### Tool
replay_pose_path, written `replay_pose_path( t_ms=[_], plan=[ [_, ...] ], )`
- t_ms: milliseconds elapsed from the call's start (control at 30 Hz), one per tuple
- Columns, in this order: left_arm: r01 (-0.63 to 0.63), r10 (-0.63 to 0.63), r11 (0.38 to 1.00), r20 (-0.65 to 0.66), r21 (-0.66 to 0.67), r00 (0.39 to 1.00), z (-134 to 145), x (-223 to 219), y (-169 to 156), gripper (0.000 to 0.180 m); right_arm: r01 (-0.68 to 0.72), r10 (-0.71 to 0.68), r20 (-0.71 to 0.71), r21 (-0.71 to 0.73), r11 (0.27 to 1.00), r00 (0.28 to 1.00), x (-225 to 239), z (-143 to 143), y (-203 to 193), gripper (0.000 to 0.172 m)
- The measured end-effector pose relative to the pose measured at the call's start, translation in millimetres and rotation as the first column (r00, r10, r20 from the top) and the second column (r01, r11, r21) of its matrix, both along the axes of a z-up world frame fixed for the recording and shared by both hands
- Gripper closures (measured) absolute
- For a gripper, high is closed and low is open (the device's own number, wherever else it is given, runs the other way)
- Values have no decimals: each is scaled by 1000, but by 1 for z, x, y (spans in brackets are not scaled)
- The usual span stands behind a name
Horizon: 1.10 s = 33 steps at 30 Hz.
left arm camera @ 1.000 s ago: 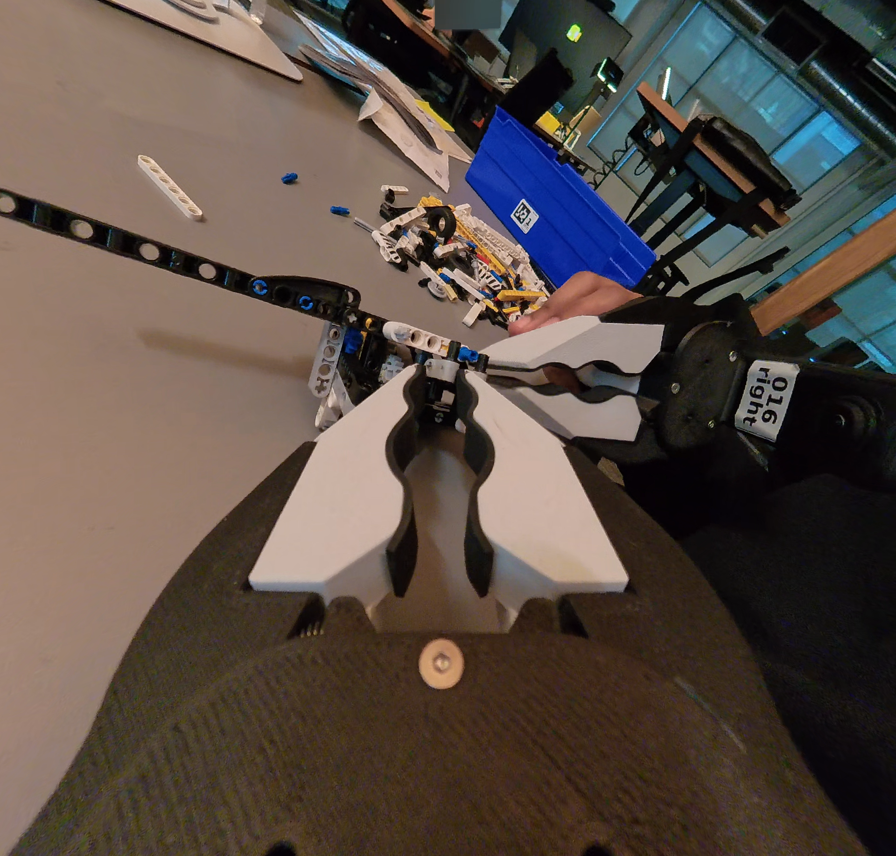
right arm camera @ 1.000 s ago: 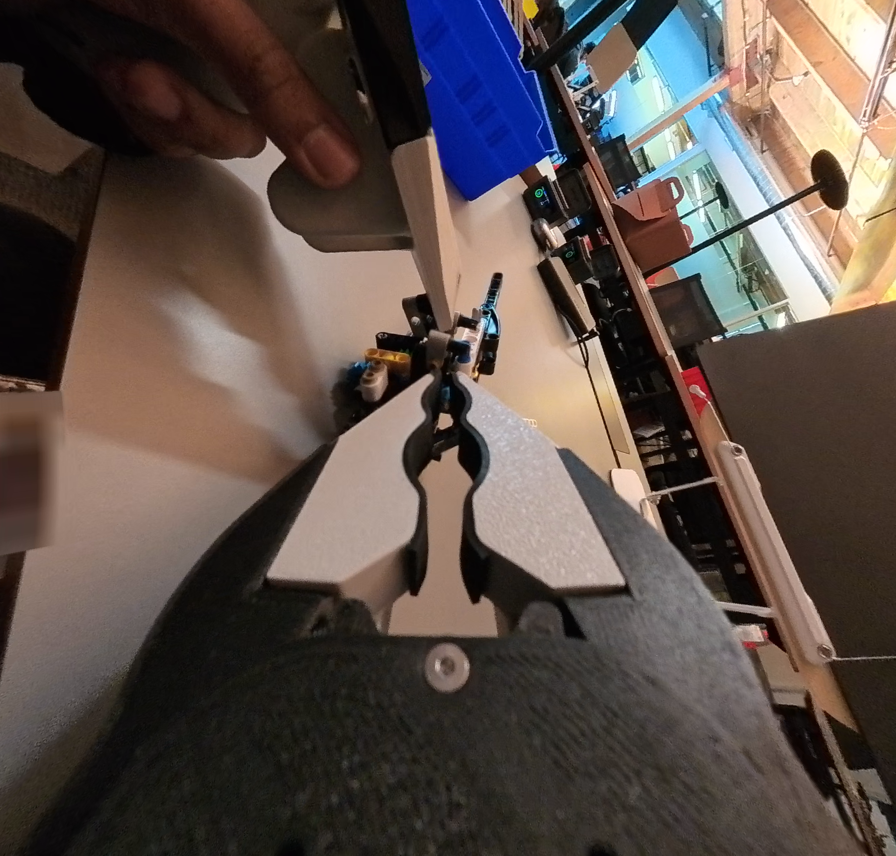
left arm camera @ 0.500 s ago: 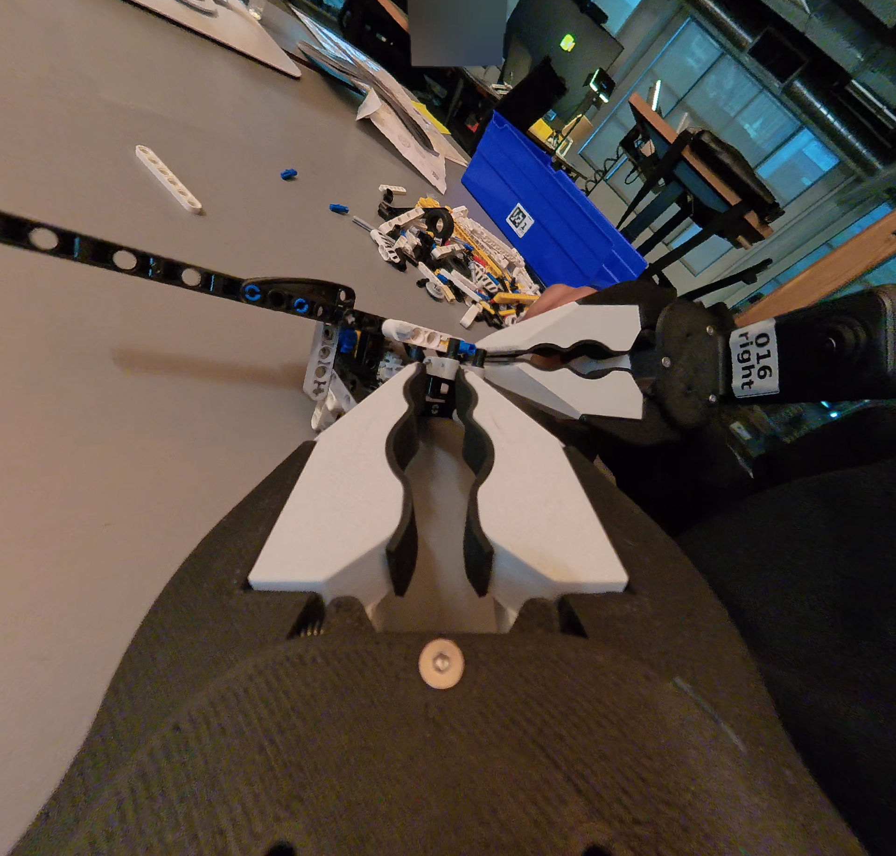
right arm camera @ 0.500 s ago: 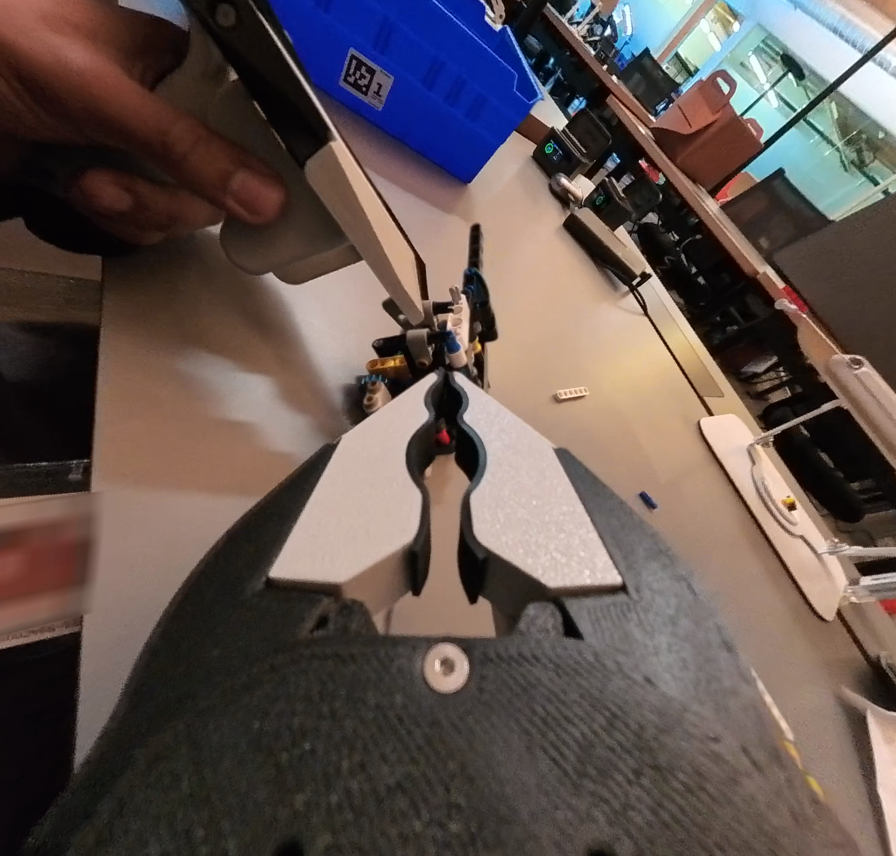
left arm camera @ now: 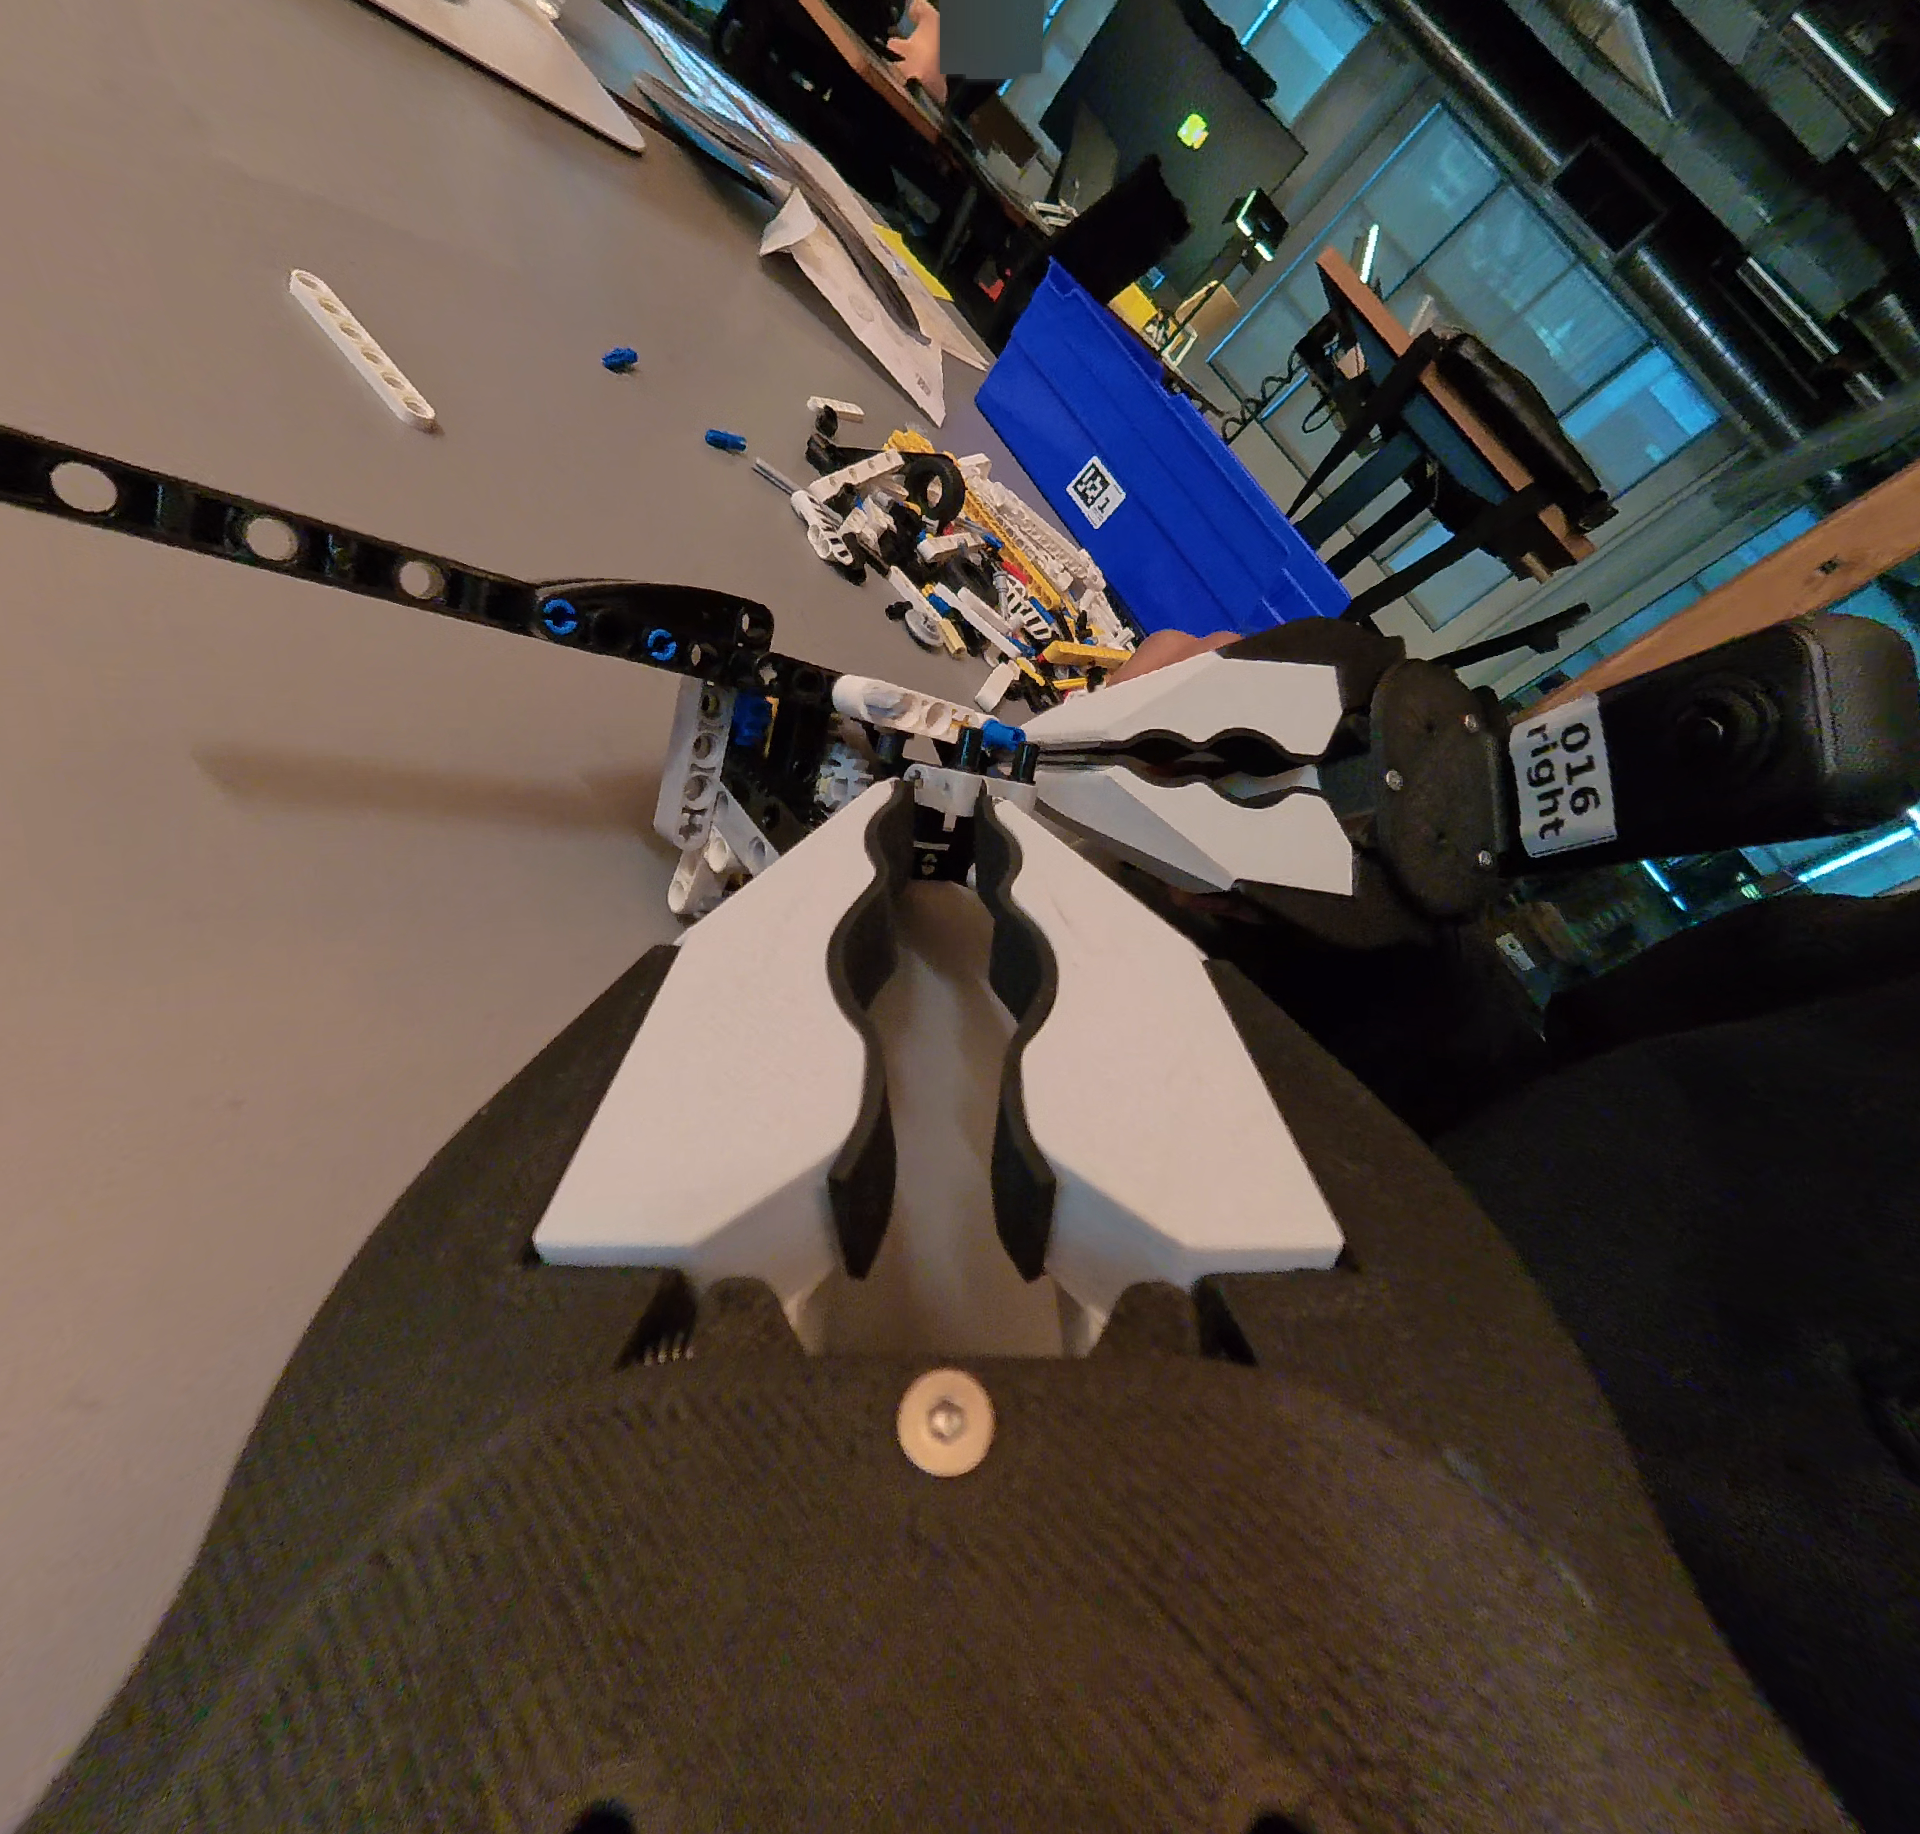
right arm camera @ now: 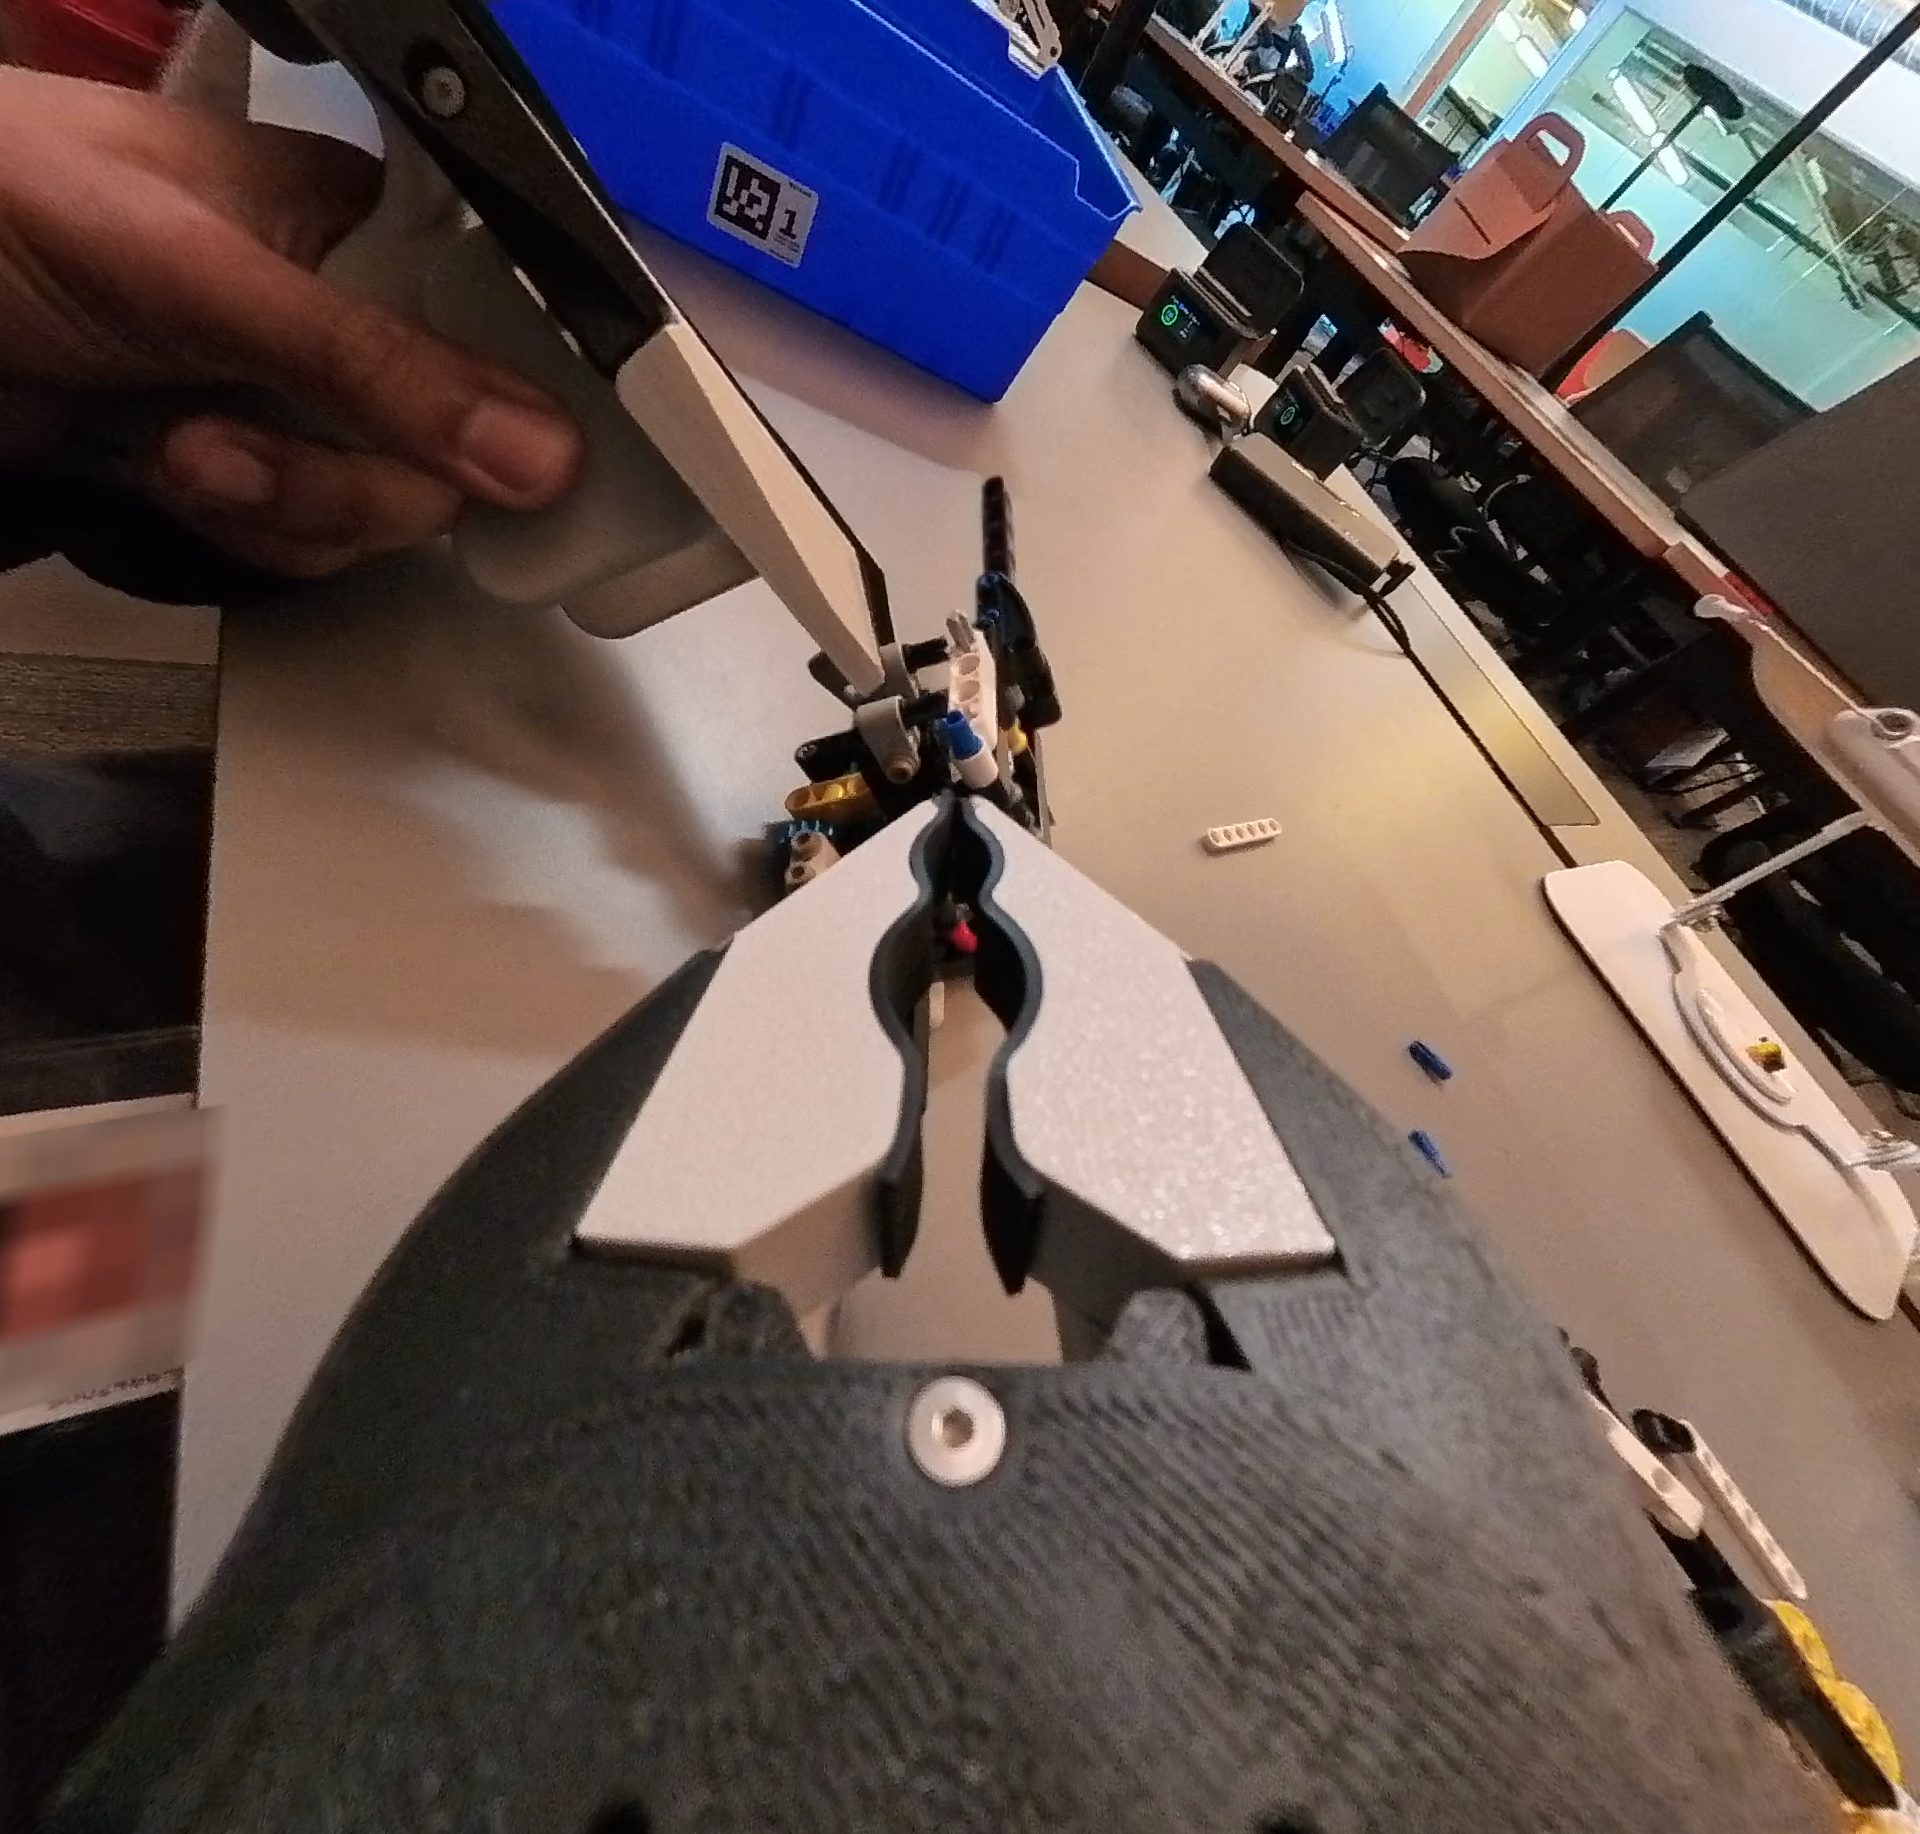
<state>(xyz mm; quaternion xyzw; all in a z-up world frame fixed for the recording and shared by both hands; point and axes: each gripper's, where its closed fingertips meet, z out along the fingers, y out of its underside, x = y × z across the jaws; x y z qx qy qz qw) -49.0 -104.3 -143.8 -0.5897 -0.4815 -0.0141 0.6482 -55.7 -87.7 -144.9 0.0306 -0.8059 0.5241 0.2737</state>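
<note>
A small model of black, white and yellow beams (left arm camera: pixel 727 776) stands on the grey table (left arm camera: pixel 260 953), with a long black holed beam (left arm camera: pixel 312 548) reaching left. My left gripper (left arm camera: pixel 940 797) is shut on a light grey connector (left arm camera: pixel 940 782) at the model's top. It also shows in the right wrist view (right arm camera: pixel 878 678), held by a hand (right arm camera: pixel 260 382). My right gripper (right arm camera: pixel 956 810) is shut, its tips right against the model below a blue pin (right arm camera: pixel 961 735). In the left wrist view the right gripper (left arm camera: pixel 1029 750) comes in from the right, beside the blue pin (left arm camera: pixel 1000 735).
A pile of loose parts (left arm camera: pixel 966 558) lies beyond the model, next to a blue bin (left arm camera: pixel 1143 475). A white beam (left arm camera: pixel 358 345) and loose blue pins (left arm camera: pixel 618 359) lie on the table. Papers (left arm camera: pixel 862 278) and a white board (right arm camera: pixel 1714 1057) lie farther off. The tips of both grippers are at nearly the same place.
My right gripper has rolled and levelled out while staying shut at the model's top. My left gripper has kept its hold on the grey connector. The model has hardly moved.
</note>
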Motion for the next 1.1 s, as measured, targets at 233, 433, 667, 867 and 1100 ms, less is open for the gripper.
replay_pose_path(
  t_ms=[233, 433, 667, 867, 1100],
  plan=[
    [-14, 14, 1000, -1, 11, 1000, 1, -1, -2, 173, -54, 53, -28, -38, 998, 998, 13, 8, -3, 169],
    [-20, 21, 1000, -4, 7, 1000, 1, -2, -2, 173, -43, 44, -81, 17, 999, 996, 13, 0, -7, 165],
    [-20, 20, 1000, -6, 2, 1000, 1, -2, -2, 173, -35, 37, -89, 24, 999, 995, 13, 1, -11, 164],
    [-10, 10, 1000, -10, -11, 1000, 0, -1, 1, 173, -13, 23, -156, 63, 998, 987, 10, -1, -13, 167],
    [-42, 40, 998, -31, -57, 999, 0, -2, 0, 174, 11, 17, -252, 110, 994, 968, 10, 0, -15, 167]
  ],
)
